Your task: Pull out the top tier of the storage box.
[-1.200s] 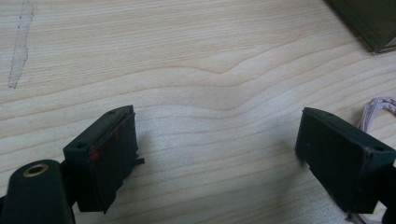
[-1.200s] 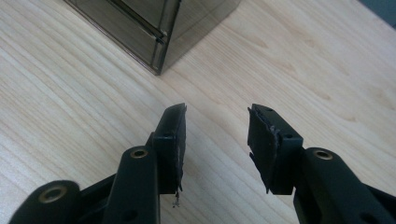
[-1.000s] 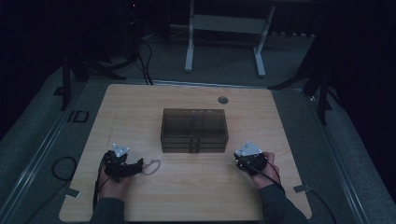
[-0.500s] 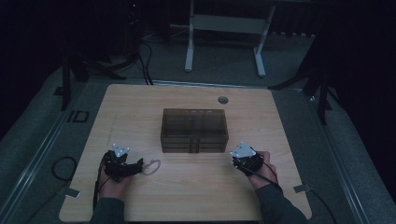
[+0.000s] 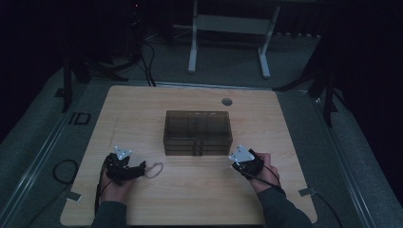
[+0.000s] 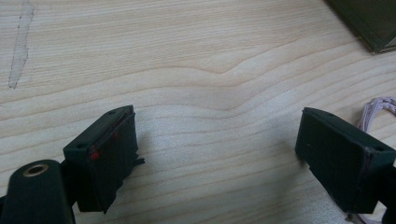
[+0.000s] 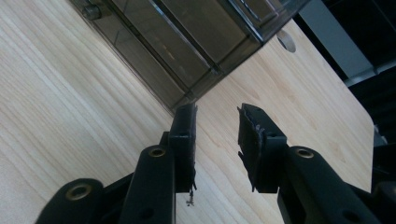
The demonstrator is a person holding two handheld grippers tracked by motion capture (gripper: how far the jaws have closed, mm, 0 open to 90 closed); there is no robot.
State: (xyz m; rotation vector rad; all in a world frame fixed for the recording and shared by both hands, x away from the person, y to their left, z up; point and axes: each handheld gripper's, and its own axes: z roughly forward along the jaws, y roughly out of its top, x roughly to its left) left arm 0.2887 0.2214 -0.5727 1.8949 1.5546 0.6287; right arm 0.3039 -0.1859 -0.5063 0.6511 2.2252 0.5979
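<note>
We log the scene from the largest item down. The wooden table [image 5: 190, 199] carries a smoked translucent drawer box [image 5: 197, 132] at its centre, sitting square with its drawer fronts on the near side. All drawers look closed; in the right gripper view a small knob [image 7: 91, 11] shows on one front.

The right gripper [image 5: 236, 163] sits just near and right of the box's near right corner, apart from it. Its jaws have just been closing and now stand with a narrow gap — nothing between the pads, only bare table and the box corner beyond. In its own view the box edge lies just past the fingertips [image 7: 184, 122], not touched.

The left gripper [image 5: 139, 169] rests low over the near left part of the table, jaws spread wide and empty. A small pale loop, seemingly a rubber band or thin cord [image 5: 155, 169], lies on the wood just right of those jaws; in the left gripper view its pinkish strands [image 6: 379, 108] show beside the right-hand pad, and we cannot tell whether they touch.

Progress, as we judge it: early. No drawer is pulled, the loop is not gripped, and neither tool holds anything. What appears left — bring the right gripper to a drawer knob, open it, and likely pick up the loop with the left.
</note>
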